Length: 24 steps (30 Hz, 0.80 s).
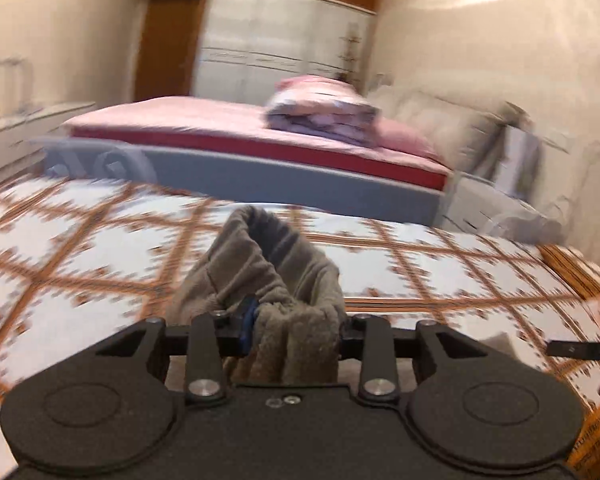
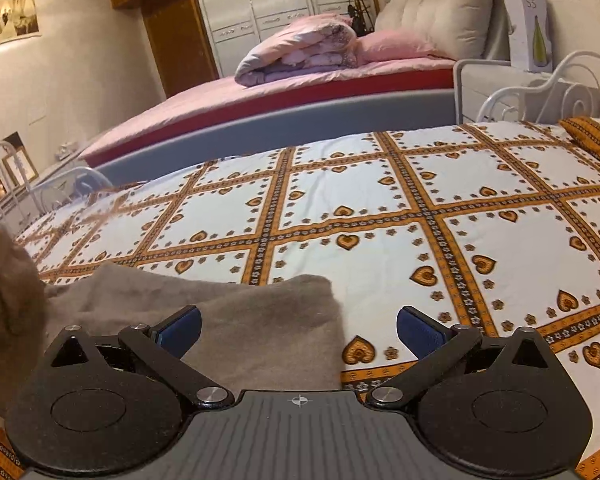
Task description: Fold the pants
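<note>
The left claw (image 1: 292, 320) is clamped on a bunched fold of the grey-brown fleece pants (image 1: 260, 276). The fabric fills the narrow gap between its fingers, with one blue pad (image 1: 250, 316) showing against the cloth on the left side. From the grip the pants rise ahead of the claw in an open loop, held clear of the bedspread (image 1: 100, 240), and a short length hangs down behind the fingers toward the claw's body. The left wrist view is smeared by motion blur, so finer folds cannot be made out.

The right claw (image 2: 299, 330) stands wide open and holds nothing. Its two blue pads (image 2: 182, 326) are well apart and neither touches the cloth. The pants (image 2: 236, 320) lie flat on the bedspread (image 2: 380, 208) directly below and ahead of this claw, mostly under its left finger and the gap between the fingers; their right edge ends short of the right finger, which hangs over bare heart-patterned sheet. To the far left of the right claw, a raised hump of the same fabric (image 2: 4, 280) lifts off the bed.

Beyond both claws lies a second bed (image 2: 260, 100) with a pink sheet and a rolled pink quilt (image 2: 300, 52).
</note>
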Motion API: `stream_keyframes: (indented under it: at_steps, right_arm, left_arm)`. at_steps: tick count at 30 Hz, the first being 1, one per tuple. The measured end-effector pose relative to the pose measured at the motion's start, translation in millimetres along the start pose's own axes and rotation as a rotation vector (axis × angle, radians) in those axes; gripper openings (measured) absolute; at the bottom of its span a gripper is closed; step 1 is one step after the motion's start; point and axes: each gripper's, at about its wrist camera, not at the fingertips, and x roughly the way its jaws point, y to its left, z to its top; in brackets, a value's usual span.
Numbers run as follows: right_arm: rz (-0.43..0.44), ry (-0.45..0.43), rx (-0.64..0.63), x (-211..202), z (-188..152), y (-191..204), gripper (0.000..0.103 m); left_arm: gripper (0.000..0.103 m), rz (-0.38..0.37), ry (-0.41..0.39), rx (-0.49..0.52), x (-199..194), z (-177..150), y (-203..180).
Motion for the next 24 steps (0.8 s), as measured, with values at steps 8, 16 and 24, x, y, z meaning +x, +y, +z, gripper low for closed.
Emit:
stream_keyframes:
  at_steps: [8, 16, 24]
  right_arm:
    - [-0.048, -0.013, 0.060, -17, -2, -33, 0.103]
    - [-0.009, -0.001, 0.211, -29, 1, -68, 0.103]
    - [0.233, 0.093, 0.212, -10, -4, -23, 0.103]
  left_arm:
    - [0.025, -0.228, 0.117, 0.167, 58, -21, -126]
    - [0.073, -0.298, 0.093, 0.010, 59, -22, -110]
    - [0.065, -0.029, 0.139, -0.075, 37, -25, -23]
